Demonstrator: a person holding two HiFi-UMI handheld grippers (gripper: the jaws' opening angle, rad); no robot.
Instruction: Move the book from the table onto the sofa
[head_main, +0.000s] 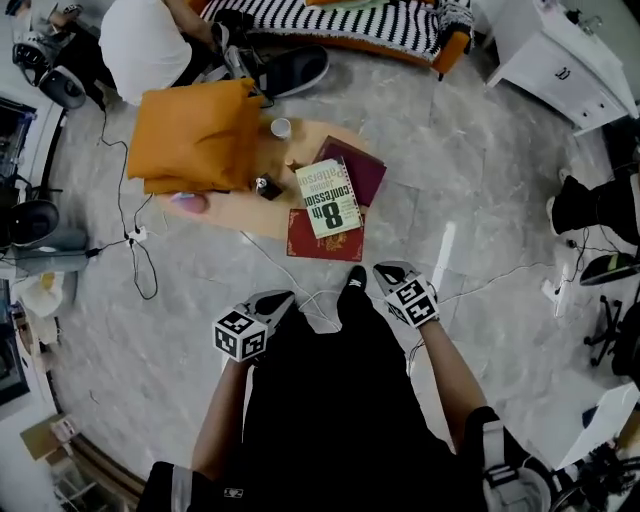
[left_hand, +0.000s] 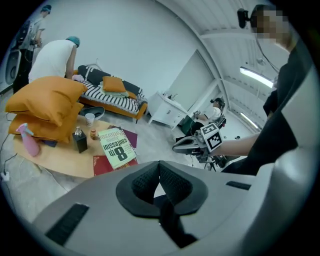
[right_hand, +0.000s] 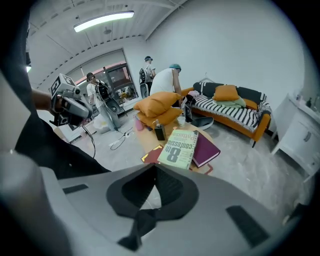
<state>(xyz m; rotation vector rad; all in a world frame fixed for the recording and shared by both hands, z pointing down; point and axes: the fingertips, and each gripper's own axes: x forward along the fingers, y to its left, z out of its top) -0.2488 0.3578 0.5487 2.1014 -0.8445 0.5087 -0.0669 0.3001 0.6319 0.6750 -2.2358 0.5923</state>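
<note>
A pale green book (head_main: 328, 198) with a big "8" on its cover lies on top of a red book (head_main: 305, 240) and a maroon book (head_main: 363, 170), at the near edge of a low wooden table (head_main: 235, 215). It also shows in the left gripper view as the green book (left_hand: 116, 147) and in the right gripper view as the green book (right_hand: 179, 147). The striped sofa (head_main: 330, 22) stands beyond the table. My left gripper (head_main: 275, 300) and right gripper (head_main: 385, 270) hover over the floor short of the table, both shut and empty.
Orange cushions (head_main: 195, 135), a dark bottle (head_main: 266, 186), a white cup (head_main: 281, 127) and a pink spray bottle (head_main: 188, 203) share the table. A person in white (head_main: 150, 40) bends near the sofa's left end. A white cabinet (head_main: 560, 60) stands at the right, and cables (head_main: 130, 240) trail on the floor at the left.
</note>
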